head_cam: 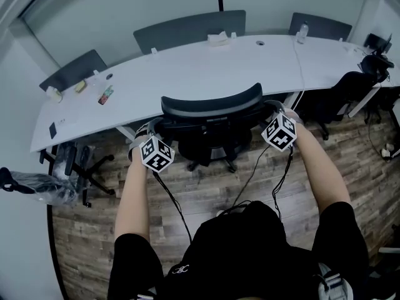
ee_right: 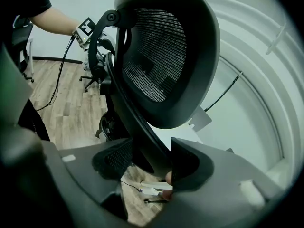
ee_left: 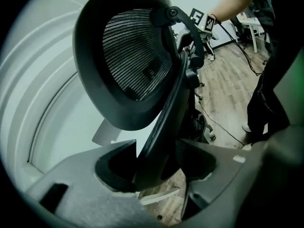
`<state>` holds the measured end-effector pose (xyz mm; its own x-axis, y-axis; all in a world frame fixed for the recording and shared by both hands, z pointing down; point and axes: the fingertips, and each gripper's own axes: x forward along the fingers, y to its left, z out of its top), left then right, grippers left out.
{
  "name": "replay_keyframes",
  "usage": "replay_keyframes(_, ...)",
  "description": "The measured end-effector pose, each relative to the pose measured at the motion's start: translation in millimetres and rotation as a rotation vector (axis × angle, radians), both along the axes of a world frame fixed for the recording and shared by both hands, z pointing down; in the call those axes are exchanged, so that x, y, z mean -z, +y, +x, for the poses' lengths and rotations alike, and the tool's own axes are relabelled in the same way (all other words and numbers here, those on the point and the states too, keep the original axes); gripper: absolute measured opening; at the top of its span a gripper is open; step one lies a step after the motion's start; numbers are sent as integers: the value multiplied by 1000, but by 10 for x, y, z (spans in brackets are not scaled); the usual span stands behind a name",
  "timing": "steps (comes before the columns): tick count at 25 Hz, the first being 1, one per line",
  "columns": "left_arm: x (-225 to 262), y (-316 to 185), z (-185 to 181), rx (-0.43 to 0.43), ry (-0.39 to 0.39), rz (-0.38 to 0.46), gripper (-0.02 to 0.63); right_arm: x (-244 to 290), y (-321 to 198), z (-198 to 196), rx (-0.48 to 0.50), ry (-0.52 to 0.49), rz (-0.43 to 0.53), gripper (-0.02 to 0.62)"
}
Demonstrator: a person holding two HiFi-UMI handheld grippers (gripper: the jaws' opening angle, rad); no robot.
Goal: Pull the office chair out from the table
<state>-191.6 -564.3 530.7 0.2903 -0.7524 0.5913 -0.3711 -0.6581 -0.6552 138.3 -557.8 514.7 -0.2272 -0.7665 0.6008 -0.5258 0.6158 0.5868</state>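
The black mesh office chair stands close against the curved white table, its backrest towards me. My left gripper is shut on the left edge of the backrest frame, and the frame bar fills the gap between the jaws of that left gripper. At the other side my right gripper is shut on the right edge of the frame. In the right gripper view the bar runs down between the jaws of the right gripper. Each gripper view shows the other hand across the chair.
Grey chairs line the table's far side. A black chair stands at the right end, another at the left under the table. A bottle and small items lie on the table. Cables trail over the wooden floor.
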Motion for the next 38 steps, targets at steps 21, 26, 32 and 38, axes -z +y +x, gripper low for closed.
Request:
replay_keyframes(21, -2, 1875, 256, 60, 54, -8, 256, 1, 1747, 262, 36, -4, -18, 252)
replay_keyframes(26, -22, 2319, 311, 66, 52, -20, 256, -20, 2193, 316, 27, -13, -16, 253)
replay_keyframes(32, -84, 2799, 208, 94, 30, -47, 256, -59, 2729, 217, 32, -25, -13, 253)
replay_keyframes(38, -84, 3176, 22, 80, 46, -48, 256, -43, 3098, 25, 49, -30, -8, 253)
